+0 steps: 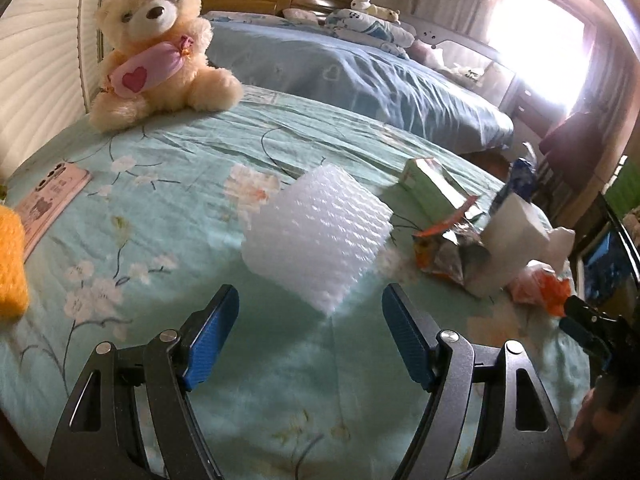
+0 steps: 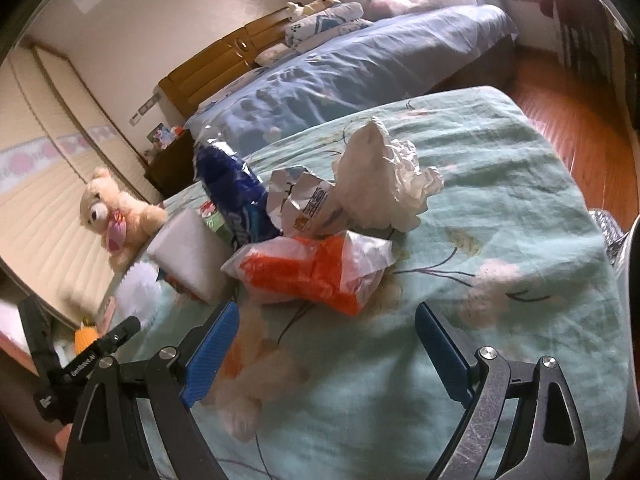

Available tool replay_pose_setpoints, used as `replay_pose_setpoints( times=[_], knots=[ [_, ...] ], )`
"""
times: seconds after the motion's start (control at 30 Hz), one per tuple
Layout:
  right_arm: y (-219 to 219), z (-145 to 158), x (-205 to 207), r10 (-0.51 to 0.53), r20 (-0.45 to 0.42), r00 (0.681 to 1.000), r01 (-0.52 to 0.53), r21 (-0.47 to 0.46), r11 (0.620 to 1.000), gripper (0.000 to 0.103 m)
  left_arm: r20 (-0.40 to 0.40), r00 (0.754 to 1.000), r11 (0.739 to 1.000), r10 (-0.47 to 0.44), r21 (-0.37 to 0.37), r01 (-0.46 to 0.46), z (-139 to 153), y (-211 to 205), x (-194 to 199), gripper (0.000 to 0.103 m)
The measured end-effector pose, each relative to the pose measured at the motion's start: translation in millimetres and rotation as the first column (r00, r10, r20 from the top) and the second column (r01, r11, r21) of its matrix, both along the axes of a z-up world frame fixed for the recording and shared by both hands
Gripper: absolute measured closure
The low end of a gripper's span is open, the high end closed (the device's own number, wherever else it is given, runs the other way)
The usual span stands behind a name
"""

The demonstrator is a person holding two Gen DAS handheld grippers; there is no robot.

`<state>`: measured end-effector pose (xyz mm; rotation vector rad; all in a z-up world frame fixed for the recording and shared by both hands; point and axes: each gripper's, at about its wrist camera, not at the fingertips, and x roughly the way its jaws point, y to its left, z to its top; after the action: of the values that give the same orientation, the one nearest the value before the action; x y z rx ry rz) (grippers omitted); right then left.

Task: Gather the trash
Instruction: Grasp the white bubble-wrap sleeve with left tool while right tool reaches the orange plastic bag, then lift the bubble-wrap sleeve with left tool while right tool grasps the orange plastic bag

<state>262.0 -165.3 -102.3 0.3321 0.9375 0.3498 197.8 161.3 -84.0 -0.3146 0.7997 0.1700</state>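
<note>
A bed with a pale green flowered sheet carries the litter; a second bed under a blue cover lies beyond it, a bright window at far right. A teddy bear sits at the far left. The white foam wrap lies mid-bed, its long axis running near-left to far-right. The left claw tilts down just short of it, jaws wide and empty. The right claw slants down near the orange-and-white plastic bag, likewise spread, gripping nothing.
</note>
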Motion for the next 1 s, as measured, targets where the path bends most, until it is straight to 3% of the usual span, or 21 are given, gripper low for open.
replay_pose_setpoints(
  times=[0.07,0.13,0.23,0.27,0.3,0.33,0.37,0.4,0.57,0.6,0.63,0.93,1.0],
  knots=[
    [0.9,-1.8,3.5,-0.005,-0.008,1.000,0.005,0.008,1.000,0.012,-0.006,1.000,1.000,0.001,0.005,-0.001,-1.6,0.2,3.6,0.028],
    [1.9,-3.5,6.4,-0.008,-0.012,1.000,0.008,0.010,1.000,0.012,-0.009,1.000,1.000,-0.002,0.005,0.002,-3.0,-0.3,3.8,0.037],
    [2.5,-3.8,7.8,-0.012,-0.002,1.000,0.012,0.001,1.000,0.019,-0.031,0.999,1.000,-0.030,-0.005,0.030,-7.1,-2.2,6.5,0.071],
    [2.9,-3.7,7.8,-0.012,0.001,1.000,0.012,-0.006,1.000,0.033,-0.035,0.999,0.999,-0.040,-0.009,0.039,-8.2,-3.1,6.6,0.085],
    [3.0,-4.8,8.3,-0.009,-0.006,1.000,0.009,-0.006,1.000,0.052,-0.035,0.998,0.999,-0.050,-0.012,0.049,-8.6,-3.6,6.4,0.087],
    [2.2,-6.5,9.3,-0.006,-0.017,1.000,0.006,0.000,1.000,0.059,-0.030,0.998,0.999,-0.054,-0.005,0.054,-7.6,-5.3,4.7,0.087],
    [2.0,-8.0,9.4,-0.006,-0.025,1.000,0.006,0.001,1.000,0.079,-0.022,0.998,0.998,-0.057,0.006,0.057,-5.9,-6.8,3.0,0.088],
    [1.7,-9.4,8.3,-0.005,-0.032,0.999,0.005,-0.006,1.000,0.090,-0.015,0.998,0.998,-0.061,0.017,0.061,-4.3,-8.8,0.8,0.089],
    [-1.2,-7.4,-5.0,0.012,-0.011,1.000,-0.013,-0.021,1.000,0.093,-0.006,0.997,0.997,-0.077,0.024,0.077,-1.8,-14.9,-14.7,0.091],
    [-1.8,-6.2,-7.7,0.017,-0.007,1.000,-0.017,-0.023,1.000,0.103,-0.006,0.997,0.997,-0.078,0.023,0.078,-1.7,-15.5,-16.8,0.091],
    [-2.4,-4.1,-11.6,0.020,0.000,1.000,-0.020,-0.030,0.999,0.103,-0.006,0.997,0.997,-0.080,0.022,0.080,-1.9,-16.6,-20.7,0.091],
    [-4.6,9.1,-30.3,0.059,0.031,0.998,-0.058,-0.033,0.998,0.102,0.004,0.994,0.994,-0.113,-0.003,0.113,0.8,-32.1,-52.6,0.092],
    [-4.3,8.5,-30.2,0.060,0.016,0.998,-0.060,-0.006,0.998,0.090,0.007,0.992,0.992,-0.124,-0.008,0.124,1.8,-37.1,-57.5,0.092]
  ],
)
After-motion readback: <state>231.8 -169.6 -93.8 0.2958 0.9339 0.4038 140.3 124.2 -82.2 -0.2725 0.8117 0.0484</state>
